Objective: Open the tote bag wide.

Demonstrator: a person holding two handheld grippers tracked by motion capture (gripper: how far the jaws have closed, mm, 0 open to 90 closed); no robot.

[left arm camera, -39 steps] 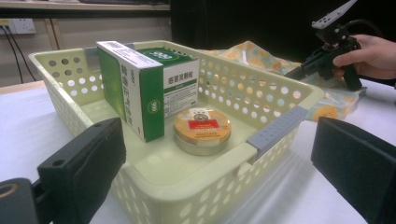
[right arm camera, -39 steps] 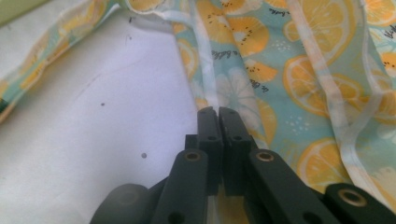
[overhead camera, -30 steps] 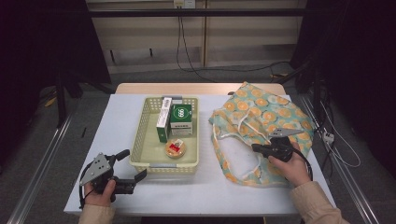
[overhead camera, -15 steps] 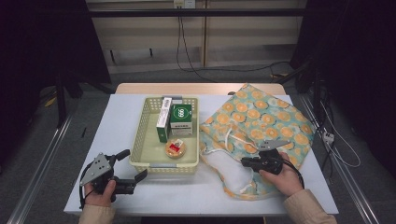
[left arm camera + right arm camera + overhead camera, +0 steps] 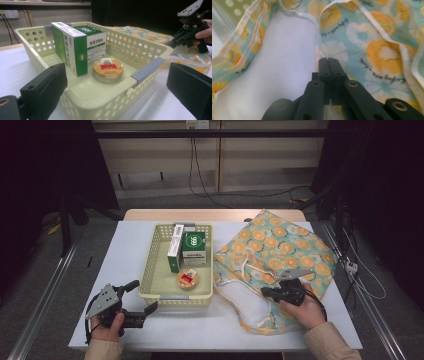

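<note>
Since the earlier frames, the right claw (image 5: pixel 266 292) has shifted from the bag's 3 o'clock edge toward its 9 o'clock opening, dragging the fabric into new folds; its jaws briefly parted and closed again. They now stand clenched, pads pressed together on the bag's (image 5: pixel 280 245) hem beside the white lining, as the right gripper view shows (image 5: pixel 328 62). The bag is soft cotton, teal with orange-slice print and a white drawstring, lying flat at the tabletop's (image 5: pixel 130 245) 3 o'clock side. The left claw (image 5: pixel 142 297) rests released at 7 o'clock, jaws wide apart. A perforated, pale-yellow plastic basket (image 5: pixel 150 270) at centre holds two rectangular green cartons (image 5: pixel 187 247) and a round flat tin (image 5: pixel 188 279).
</note>
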